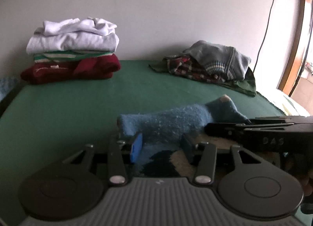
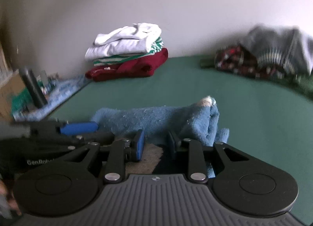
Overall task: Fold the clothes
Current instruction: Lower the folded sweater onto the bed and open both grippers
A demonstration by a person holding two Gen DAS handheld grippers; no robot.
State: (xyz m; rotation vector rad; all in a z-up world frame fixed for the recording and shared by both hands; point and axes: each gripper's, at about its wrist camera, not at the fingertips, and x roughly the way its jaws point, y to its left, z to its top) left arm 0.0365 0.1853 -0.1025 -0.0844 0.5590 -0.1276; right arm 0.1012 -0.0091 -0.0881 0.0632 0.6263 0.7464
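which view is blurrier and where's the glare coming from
Right wrist view: motion blur smears the unfolded clothes pile and the clutter at the left edge. Left wrist view: sharper, the folded stack reads clearly, but daylight from the window washes out the right edge. Both bend the green table outward.

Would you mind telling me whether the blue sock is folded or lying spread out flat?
Folded, or at least bunched: the blue sock doubles over at its worn end, layers stacked on the green cover.

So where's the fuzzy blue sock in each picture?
Left wrist view: the blue sock lies low and middle, just past the fingers.
Right wrist view: the sock is again low and middle, its holed heel up.
Shared landmark: the folded stack by the wall.
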